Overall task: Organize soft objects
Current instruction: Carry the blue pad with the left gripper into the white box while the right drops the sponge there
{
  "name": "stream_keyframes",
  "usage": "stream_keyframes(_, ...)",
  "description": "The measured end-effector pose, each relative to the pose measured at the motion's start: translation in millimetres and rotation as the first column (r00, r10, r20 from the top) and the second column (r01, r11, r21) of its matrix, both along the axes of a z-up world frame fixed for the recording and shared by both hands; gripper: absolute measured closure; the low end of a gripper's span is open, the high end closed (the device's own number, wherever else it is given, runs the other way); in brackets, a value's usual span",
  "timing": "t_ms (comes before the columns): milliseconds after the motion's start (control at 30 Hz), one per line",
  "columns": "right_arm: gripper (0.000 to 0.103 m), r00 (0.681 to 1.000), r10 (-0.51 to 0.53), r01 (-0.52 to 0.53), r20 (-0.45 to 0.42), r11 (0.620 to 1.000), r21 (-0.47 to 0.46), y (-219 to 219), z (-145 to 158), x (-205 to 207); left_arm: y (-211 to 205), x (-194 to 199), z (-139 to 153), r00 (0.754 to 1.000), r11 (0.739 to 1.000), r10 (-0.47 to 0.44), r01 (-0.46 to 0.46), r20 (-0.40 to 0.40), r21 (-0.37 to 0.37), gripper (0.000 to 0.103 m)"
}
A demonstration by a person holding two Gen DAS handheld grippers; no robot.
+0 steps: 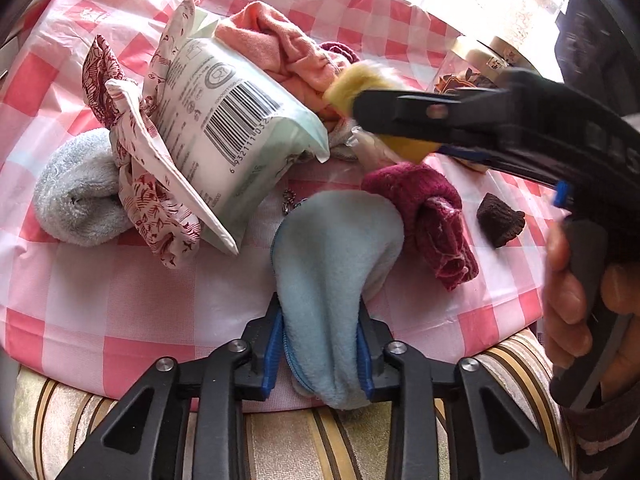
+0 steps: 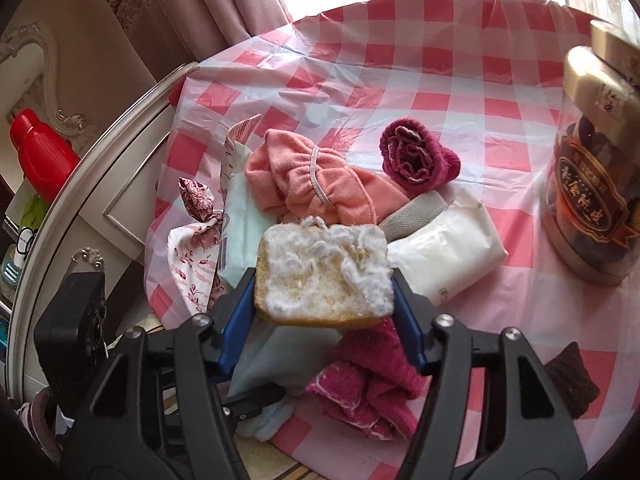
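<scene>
Jaws both gripping: left gripper (image 1: pixel 320 356) pinching the pale blue fleece pouch (image 1: pixel 334 276) at the desk's (image 1: pixel 120 312) near edge, right gripper (image 2: pixel 324 304) clamping the yellow sponge (image 2: pixel 324 276) above the pile. Holding the sponge clear of the pink towel (image 2: pixel 316 192) and tissue pack (image 1: pixel 232 120). Probably sorting next: lifting the pouch straight, keeping its zipper from snagging the maroon cloth (image 1: pixel 436 216), placing like with like.

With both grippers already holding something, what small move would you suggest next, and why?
Probably lift the right gripper a little, clear of the pile. Its fingers clamp the yellow sponge right above the pink towel, while the left gripper pinches the blue pouch.
</scene>
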State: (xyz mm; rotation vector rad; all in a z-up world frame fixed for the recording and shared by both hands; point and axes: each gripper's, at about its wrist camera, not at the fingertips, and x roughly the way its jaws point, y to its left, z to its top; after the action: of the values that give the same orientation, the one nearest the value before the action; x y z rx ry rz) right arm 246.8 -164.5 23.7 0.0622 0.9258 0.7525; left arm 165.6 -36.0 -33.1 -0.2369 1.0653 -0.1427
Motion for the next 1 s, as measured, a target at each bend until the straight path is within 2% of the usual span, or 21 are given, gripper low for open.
stream_keyframes(133, 0.037, 0.998, -0.041, 0.042, 0.055, 0.999, -0.020, -15, 13, -20, 3, -4, 3, 1.000, 1.000, 0.001, -0.001, 0.016, -0.003, 0.079)
stream_keyframes(333, 0.037, 0.992, -0.104, 0.107, 0.076, 0.993, -0.040, -44, 15, -47, 3, -9, 18, 0.999, 1.000, -0.003, 0.003, 0.050, -0.004, 0.084)
stream_keyframes(733, 0.037, 0.977, -0.200, 0.206, 0.069, 0.973, -0.103, -104, 6, -99, 0, -49, 47, 0.993, 0.999, 0.035, -0.032, 0.113, -0.026, 0.084)
stream_keyframes(1000, 0.037, 0.954, -0.287, 0.297, 0.085, 0.942, -0.155, -150, 5, -126, -18, -63, 61, 0.991, 0.999, 0.006, -0.001, 0.136, -0.033, 0.085)
